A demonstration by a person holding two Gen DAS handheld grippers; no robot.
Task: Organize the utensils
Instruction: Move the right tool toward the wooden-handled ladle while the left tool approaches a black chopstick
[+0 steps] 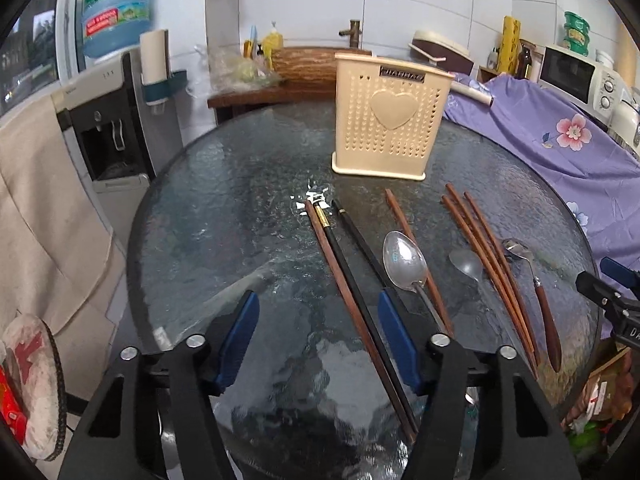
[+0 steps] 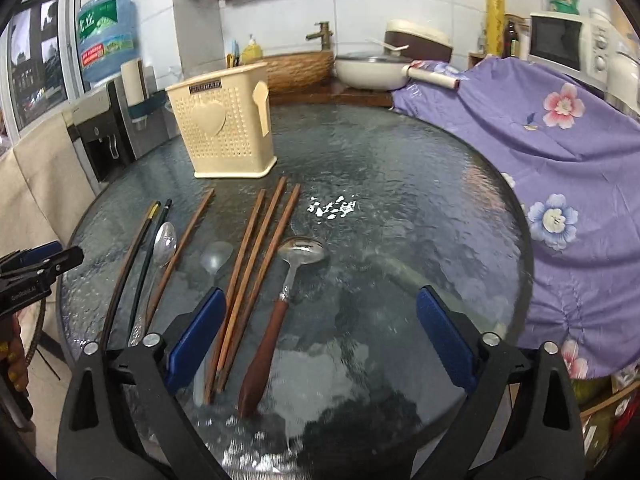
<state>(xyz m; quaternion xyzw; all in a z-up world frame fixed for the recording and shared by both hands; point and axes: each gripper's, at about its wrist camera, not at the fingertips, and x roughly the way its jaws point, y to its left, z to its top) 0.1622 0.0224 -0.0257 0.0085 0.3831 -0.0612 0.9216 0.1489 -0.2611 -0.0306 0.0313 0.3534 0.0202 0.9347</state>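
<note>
A beige perforated utensil holder (image 1: pixel 390 120) with a heart stands upright at the back of the round glass table (image 1: pixel 224 208); it also shows in the right wrist view (image 2: pixel 224 128). Brown and black chopsticks (image 1: pixel 348 280), a metal spoon (image 1: pixel 402 260), a clear plastic spoon (image 1: pixel 466 265), three brown chopsticks (image 1: pixel 486 256) and a wooden-handled spoon (image 1: pixel 538 292) lie flat on the glass. My left gripper (image 1: pixel 318 312) is open and empty above the brown and black chopsticks. My right gripper (image 2: pixel 320 308) is open and empty above the wooden-handled spoon (image 2: pixel 276 320), next to the brown chopsticks (image 2: pixel 256 264).
A purple flowered cloth (image 2: pixel 560 152) covers the right side. A water dispenser (image 1: pixel 108 128) and a beige cloth (image 1: pixel 44 216) stand to the left of the table. A wooden sink (image 2: pixel 300 68), a pan (image 2: pixel 372 70) and a microwave (image 2: pixel 568 42) are at the back.
</note>
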